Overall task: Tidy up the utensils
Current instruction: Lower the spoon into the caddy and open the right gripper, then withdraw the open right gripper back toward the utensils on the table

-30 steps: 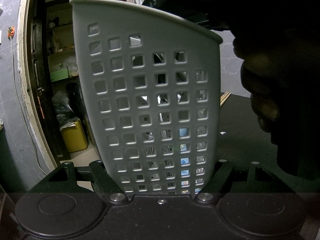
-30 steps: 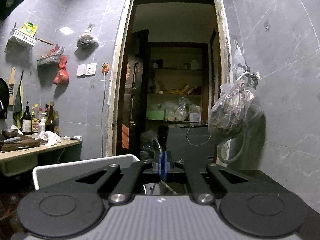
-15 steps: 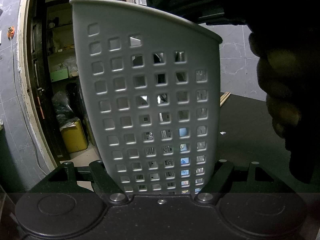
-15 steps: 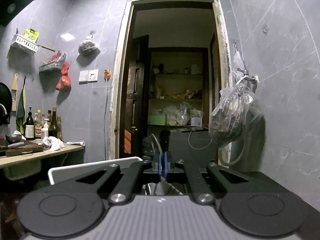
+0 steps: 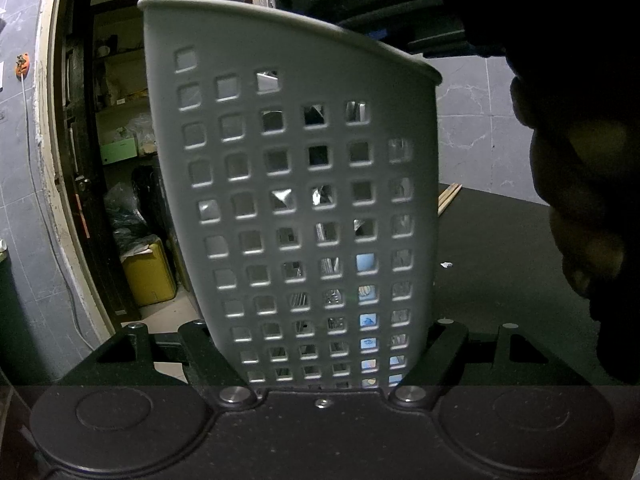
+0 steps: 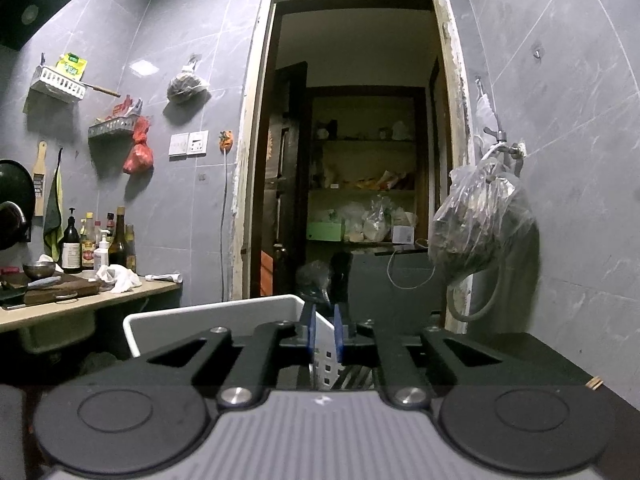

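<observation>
So the right tool was just opened above the white utensil basket, nothing left between its pads. Spoon looks dropped in. Basket was kept clamped by the left tool.

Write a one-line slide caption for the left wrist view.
Left gripper clamps the perforated white utensil basket, cutlery glinting through its holes, on a dark table.

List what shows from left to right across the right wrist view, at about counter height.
Bottles on the counter, white cloth, white perforated basket, right tongs with blue pads apart, clear plastic bag hanging on the wall.
</observation>
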The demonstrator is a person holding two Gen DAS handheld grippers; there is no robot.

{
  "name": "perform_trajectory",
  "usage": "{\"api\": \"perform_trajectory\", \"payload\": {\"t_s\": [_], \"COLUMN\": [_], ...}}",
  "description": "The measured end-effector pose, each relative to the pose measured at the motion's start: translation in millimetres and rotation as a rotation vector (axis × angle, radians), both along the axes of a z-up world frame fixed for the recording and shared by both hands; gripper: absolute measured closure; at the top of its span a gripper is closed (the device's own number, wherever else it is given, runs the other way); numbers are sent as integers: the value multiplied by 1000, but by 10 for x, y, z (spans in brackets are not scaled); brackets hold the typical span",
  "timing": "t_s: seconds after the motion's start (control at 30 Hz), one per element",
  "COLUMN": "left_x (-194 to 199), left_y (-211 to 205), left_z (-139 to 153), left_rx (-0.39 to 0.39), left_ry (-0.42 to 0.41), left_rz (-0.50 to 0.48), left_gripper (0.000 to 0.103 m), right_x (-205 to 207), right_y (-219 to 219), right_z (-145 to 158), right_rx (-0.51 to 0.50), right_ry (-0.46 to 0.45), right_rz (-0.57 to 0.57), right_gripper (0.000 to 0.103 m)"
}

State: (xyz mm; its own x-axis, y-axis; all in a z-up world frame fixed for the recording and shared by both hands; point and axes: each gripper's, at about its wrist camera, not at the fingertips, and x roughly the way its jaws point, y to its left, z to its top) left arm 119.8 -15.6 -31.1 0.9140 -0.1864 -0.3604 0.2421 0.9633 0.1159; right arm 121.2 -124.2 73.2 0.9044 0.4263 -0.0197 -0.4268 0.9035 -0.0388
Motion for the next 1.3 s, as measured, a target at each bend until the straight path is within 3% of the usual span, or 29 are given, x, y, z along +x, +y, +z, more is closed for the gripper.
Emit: {"api": "perform_trajectory", "payload": {"t_s": [0.2,0.3,0.37,0.57,0.87,1.3], "left_x": [-5,-7,-7,-4,-7,-10], "left_y": [7,1,1,10,9,-41], "left_z": [8,6,6,10,1,1], "left_rx": [0,1,2,2,9,16], "left_ry": [0,1,1,2,2,2], "left_rz": [0,0,1,2,5,5], "left_gripper": [26,26,26,26,26,26], "right_x": [-37,-62,-89,-122,43,275], "right_y": [-4,-28,-56,-202,-569,-984], "right_z": [15,38,56,110,20,-497], "right_rx": [-8,-9,-10,-10,25,27], "right_ry": [-10,-22,-38,-65,18,223], "right_rz": [-12,-38,-69,-178,-350,-444], "right_gripper": [65,42,20,2,0,0]}}
